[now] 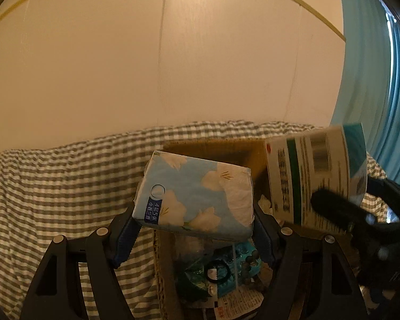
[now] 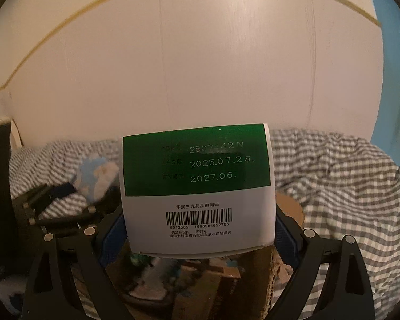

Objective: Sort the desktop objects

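My left gripper is shut on a blue tissue pack with white flowers and holds it above an open cardboard box. My right gripper is shut on a white and green medicine box with a barcode, held above the same cardboard box. The medicine box and the right gripper's dark fingers also show at the right of the left wrist view. The tissue pack and left gripper show blurred at the left of the right wrist view.
The cardboard box holds blister packs, a leaflet and other small items. A grey and white checked cloth covers the surface around it. A pale wall stands behind, with a blue curtain at the right.
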Available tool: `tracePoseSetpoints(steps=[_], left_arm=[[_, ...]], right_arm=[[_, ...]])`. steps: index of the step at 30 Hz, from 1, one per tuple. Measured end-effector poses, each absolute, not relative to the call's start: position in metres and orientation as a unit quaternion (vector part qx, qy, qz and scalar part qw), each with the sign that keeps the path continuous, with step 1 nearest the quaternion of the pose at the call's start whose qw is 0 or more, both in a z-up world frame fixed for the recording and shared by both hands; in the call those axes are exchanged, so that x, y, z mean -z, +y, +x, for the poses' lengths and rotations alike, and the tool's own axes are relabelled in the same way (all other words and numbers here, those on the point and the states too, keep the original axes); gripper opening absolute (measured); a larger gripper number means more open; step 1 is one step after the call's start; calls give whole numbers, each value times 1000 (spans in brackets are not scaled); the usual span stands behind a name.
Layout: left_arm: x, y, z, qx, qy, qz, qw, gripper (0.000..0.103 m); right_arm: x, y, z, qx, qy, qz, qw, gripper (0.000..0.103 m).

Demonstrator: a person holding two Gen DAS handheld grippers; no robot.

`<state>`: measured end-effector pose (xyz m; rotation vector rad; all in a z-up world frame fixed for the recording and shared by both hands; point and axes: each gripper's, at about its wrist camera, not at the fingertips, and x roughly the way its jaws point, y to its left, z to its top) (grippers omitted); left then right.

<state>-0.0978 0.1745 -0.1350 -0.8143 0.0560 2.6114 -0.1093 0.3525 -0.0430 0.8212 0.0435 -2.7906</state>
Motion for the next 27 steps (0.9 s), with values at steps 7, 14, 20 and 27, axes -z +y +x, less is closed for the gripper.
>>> tracePoseSetpoints(steps=[7, 14, 20, 27], left_arm=[[141, 190, -118, -918, 27, -323, 228, 77], [121, 187, -116, -922, 4, -314, 224, 100], [82, 167, -90, -936, -9, -281, 211, 103], [46, 137, -62, -955, -25, -234, 179, 103]], right_arm=[[60, 360, -125, 944, 14, 314, 104, 93], [48, 366, -115, 951, -10, 293, 99, 98], [24, 370, -95, 963, -20, 249, 98, 102], [-5, 377, -70, 976, -34, 195, 96, 103]])
